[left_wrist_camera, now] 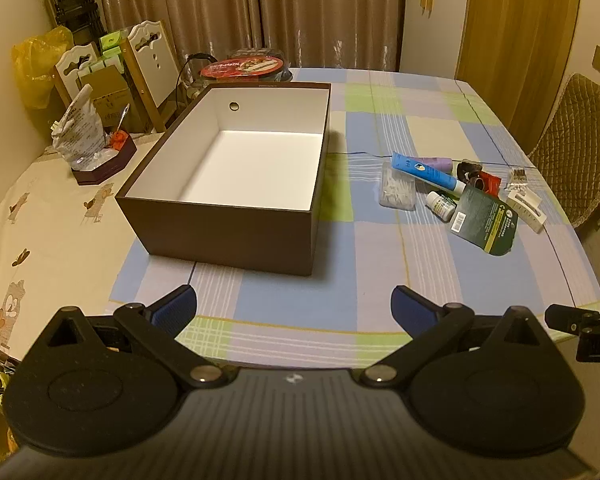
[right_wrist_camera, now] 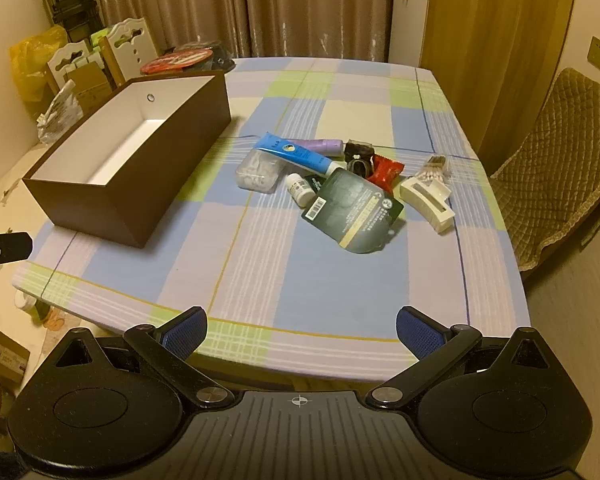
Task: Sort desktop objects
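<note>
The dark green flat card package (right_wrist_camera: 354, 216) is showing a white barcode label and a yellow band of print, but the writing is too small to read. The blue squeeze tube with a white cap (right_wrist_camera: 300, 155) is carrying a round yellow-and-dark emblem; its text is also unreadable. The small white bottle (right_wrist_camera: 299, 188) is wearing a pale label that cannot be read.

The brown rectangular cardboard box with a white interior (left_wrist_camera: 236, 168) is standing open and empty on the checked-cloth desk (right_wrist_camera: 284, 272). All loose items are lying in one cluster to the right of the box, apart from it: the clear plastic case of white sticks (right_wrist_camera: 258, 172) nearest the box, then the tube, the bottle, a lilac cylindrical tube (right_wrist_camera: 320, 146), a black wound object (right_wrist_camera: 358, 158), a red crinkled sachet (right_wrist_camera: 388, 172) and a cream plastic clip (right_wrist_camera: 428, 198) farthest from the box. A wide bare strip of cloth is lying between the cluster and the near desk edge.

The left gripper (left_wrist_camera: 294, 306) is hovering in front of the box, level, its blue-padded fingers (left_wrist_camera: 176, 310) spread wide apart and holding nothing. The right gripper (right_wrist_camera: 302, 332) is hovering over the near desk edge, right of the box, its fingers likewise spread and empty.
</note>
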`<action>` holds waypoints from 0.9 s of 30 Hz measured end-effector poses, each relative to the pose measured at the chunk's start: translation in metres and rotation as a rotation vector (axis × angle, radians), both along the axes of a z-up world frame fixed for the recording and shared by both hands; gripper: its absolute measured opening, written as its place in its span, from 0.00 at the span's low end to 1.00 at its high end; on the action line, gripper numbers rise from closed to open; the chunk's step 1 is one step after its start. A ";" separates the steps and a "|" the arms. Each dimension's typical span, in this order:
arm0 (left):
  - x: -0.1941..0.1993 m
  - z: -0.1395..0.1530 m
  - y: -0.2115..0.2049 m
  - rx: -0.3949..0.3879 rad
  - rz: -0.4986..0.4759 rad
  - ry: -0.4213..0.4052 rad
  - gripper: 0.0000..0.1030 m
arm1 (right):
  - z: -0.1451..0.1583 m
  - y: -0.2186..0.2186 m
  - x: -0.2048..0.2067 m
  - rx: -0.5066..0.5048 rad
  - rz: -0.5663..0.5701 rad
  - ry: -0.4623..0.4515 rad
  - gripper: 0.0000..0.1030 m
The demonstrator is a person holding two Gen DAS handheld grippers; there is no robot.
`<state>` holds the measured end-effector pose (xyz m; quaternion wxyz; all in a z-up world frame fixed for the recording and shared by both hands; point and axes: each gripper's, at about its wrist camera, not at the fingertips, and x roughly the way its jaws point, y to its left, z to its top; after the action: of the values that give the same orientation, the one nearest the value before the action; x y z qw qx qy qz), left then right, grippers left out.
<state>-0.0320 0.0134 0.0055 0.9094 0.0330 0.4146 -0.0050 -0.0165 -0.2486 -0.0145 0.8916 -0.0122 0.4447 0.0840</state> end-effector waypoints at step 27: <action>0.052 -0.017 -0.052 0.019 -0.113 0.060 0.99 | -0.011 -0.039 0.035 0.043 -0.016 0.028 1.00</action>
<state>0.0202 -0.0387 -0.0110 0.8945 0.0646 0.4392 -0.0533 0.0183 -0.2878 -0.0250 0.8861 0.0116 0.4552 0.0864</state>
